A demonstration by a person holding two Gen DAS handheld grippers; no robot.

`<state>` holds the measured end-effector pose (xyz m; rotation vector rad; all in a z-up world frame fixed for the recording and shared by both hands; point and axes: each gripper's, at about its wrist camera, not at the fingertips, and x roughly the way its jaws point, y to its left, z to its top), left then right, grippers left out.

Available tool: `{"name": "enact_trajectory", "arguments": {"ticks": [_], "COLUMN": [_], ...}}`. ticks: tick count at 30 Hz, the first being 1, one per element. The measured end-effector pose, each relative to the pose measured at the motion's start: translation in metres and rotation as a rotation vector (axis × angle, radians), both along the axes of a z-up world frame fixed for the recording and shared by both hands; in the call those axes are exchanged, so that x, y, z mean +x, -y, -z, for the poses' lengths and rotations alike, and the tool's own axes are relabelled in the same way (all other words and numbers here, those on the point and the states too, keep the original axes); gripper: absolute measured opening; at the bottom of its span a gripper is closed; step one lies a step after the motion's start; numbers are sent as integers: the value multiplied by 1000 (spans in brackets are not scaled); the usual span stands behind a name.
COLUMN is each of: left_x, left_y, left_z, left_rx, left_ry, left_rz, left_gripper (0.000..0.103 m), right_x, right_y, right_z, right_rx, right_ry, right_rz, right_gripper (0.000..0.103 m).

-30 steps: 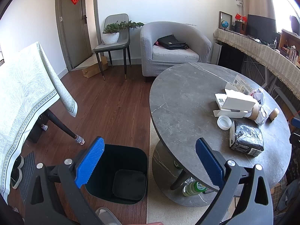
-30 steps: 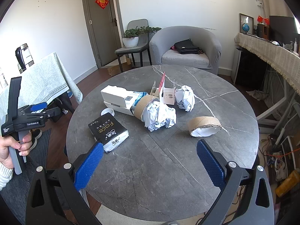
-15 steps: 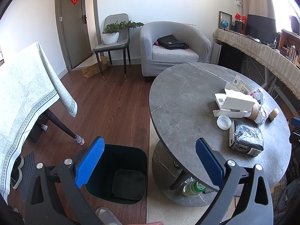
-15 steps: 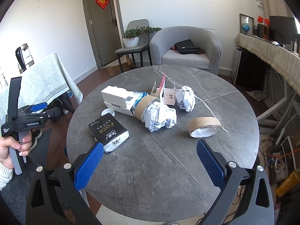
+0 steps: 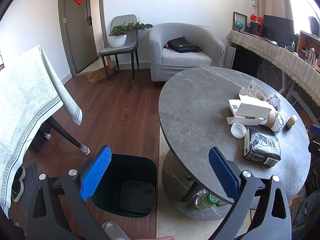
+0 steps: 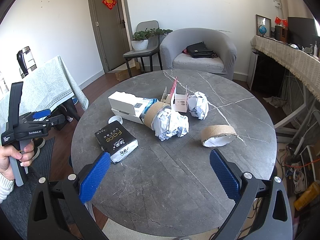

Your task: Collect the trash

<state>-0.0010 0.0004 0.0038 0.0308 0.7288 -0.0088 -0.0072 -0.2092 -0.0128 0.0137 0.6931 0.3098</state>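
Right wrist view: round grey marble-patterned bench (image 6: 180,180) carrying the trash. Black tissue pack (image 6: 116,142), lying flat, long axis running from far-left to near-right, printed "FACE" in white with Chinese characters beneath that are too small to read. White jar lid (image 6: 115,119) just beyond it. White carton (image 6: 128,108), long axis across the bench, left to right. Cardboard tube (image 6: 155,113) on its side, touching the carton, its open end turned near-right against a crumpled paper ball (image 6: 172,126). Second paper ball (image 6: 198,105) further back, beside a small opened box (image 6: 178,103) with flaps up. Flat tape core (image 6: 219,136) tilted, opening facing the camera, apart from the rest.

Right hand-held gripper (image 6: 160,172): released, blue pads wide apart, empty, held above the near bench edge, pointing at the pile.

Left hand-held gripper (image 6: 43,118): seen at the left, clasped by a hand (image 6: 12,160) around its grip, body marked "GenRobot.AI"; level, pointing right.

Left wrist view: left hand-held gripper (image 5: 160,172) released, empty, above a dark open bin (image 5: 128,182) on the floor beside the bench; the bin appears empty, though its depth is dim.
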Motion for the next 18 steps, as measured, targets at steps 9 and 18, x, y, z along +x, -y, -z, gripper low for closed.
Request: {"name": "enact_trajectory", "arguments": {"ticks": [9,18], "left_x": [-1,-1], "left_y": [1,2], "left_z": [-1,-1], "left_rx": [-1,1], "left_ry": [2,1], "left_rz": [1,3], "left_gripper": [100,100], "right_x": [0,0], "right_y": [0,0], "right_z": [0,0], "right_rx": [-1,-2], "right_ry": [0,0], "right_rz": [0,0], "right_gripper": [100,100]}}
